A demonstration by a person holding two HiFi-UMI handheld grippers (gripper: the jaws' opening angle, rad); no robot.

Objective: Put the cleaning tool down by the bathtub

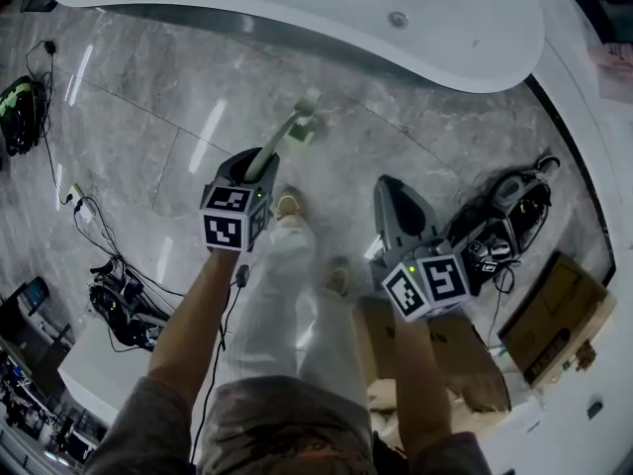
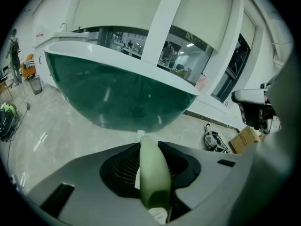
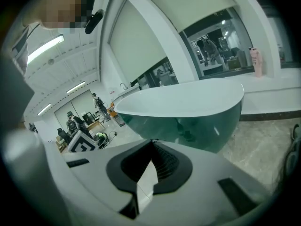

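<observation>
The left hand-held gripper (image 1: 253,164) clamps the pale green long-handled cleaning tool (image 1: 289,130), whose head hangs over the grey marble floor (image 1: 148,137) just beside the white-rimmed, dark green bathtub (image 1: 297,3). Setting it down and letting go apparently remain. The right hand-held gripper (image 1: 394,194) is closed and empty.
</observation>
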